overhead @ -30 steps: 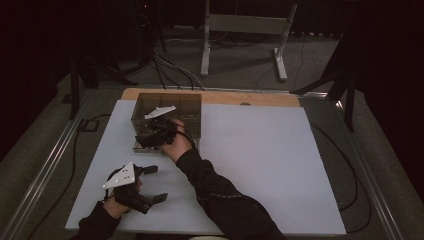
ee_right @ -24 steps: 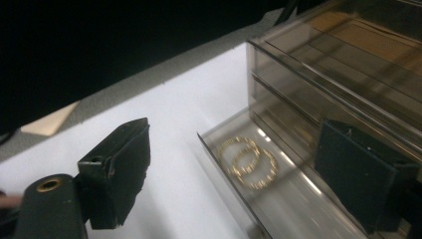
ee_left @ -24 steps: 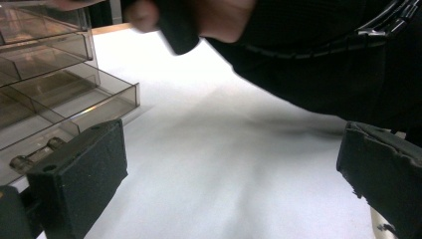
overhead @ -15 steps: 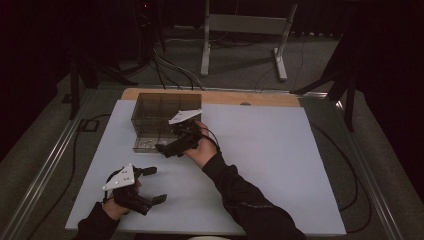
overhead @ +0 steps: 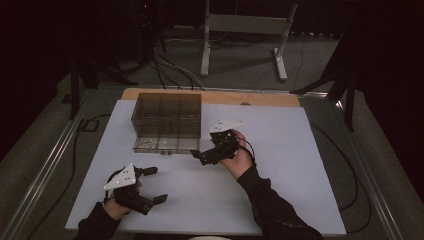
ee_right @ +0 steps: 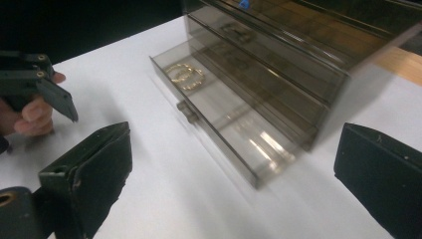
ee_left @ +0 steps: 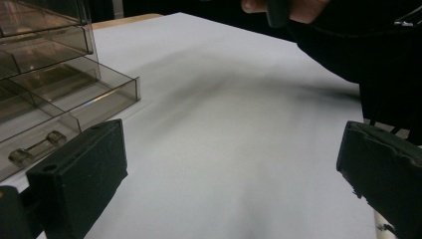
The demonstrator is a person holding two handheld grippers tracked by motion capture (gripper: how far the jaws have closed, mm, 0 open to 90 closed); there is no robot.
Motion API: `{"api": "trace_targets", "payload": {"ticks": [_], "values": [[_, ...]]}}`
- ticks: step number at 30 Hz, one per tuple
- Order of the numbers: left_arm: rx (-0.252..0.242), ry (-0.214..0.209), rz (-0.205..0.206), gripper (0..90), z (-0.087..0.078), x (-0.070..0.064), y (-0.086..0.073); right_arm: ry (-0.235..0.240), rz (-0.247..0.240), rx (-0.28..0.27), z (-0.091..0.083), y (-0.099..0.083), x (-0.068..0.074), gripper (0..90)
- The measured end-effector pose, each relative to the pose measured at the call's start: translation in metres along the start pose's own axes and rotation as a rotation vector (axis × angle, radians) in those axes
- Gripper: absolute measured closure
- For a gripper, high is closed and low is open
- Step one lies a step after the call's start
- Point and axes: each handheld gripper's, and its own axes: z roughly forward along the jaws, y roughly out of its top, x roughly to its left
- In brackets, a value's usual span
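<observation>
Smoked clear drawer cabinet (overhead: 166,120) set toward far left corner of counter (overhead: 310,165); bottom drawer (ee_right: 219,119) pulled out toward near edge, ring-like gold item (ee_right: 185,75) lying inside (identity uncertain, small).

Right gripper (overhead: 200,154) held just off drawer's right front corner, fingers (ee_right: 84,181) spread wide, nothing between them. Left gripper (overhead: 155,185) low near near-left corner, well apart from cabinet, fingers (ee_left: 74,184) likewise wide and empty.

Risks judged from present layout:
- Light cabinet likely to slide or tip if open drawer pushed off-centre by right gripper.
- Drawer overrunning its track if pulled further; contents spilled.
- Small handle (ee_right: 186,112) easily missed or slipped off.
- Trailing cable (overhead: 345,165) near right edge liable to snag.
</observation>
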Motion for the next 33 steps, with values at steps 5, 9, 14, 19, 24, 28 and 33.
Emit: {"api": "trace_targets", "payload": {"ticks": [5, 9, 14, 19, 24, 28, 33], "values": [[-0.002, 0.0, -0.002, 0.5, 0.0, 0.0, 0.0, -0.014, 0.031, -0.02, -0.018, -0.023, -0.008, 1.7], [-0.004, 0.001, -0.001, 0.6, 0.0, 0.0, 0.001, -0.019, 0.039, -0.019, -0.029, -0.041, -0.013, 1.6], [-0.002, 0.0, 0.0, 0.5, 0.0, 0.0, 0.001, -0.025, 0.064, -0.04, -0.046, -0.07, -0.02, 1.6], [0.004, 0.002, 0.001, 0.6, 0.001, 0.0, 0.0, -0.048, 0.08, -0.065, -0.071, -0.101, -0.029, 1.7], [0.004, 0.004, -0.002, 0.5, 0.002, 0.0, 0.0, -0.087, 0.115, -0.099, -0.1, -0.128, -0.037, 1.7], [0.007, 0.004, -0.002, 0.5, 0.002, 0.0, 0.0, -0.116, 0.16, -0.101, -0.119, -0.148, -0.043, 1.7], [0.007, 0.004, -0.004, 0.5, 0.002, -0.001, 0.0, -0.161, 0.165, -0.074, -0.133, -0.166, -0.049, 1.7]]}}
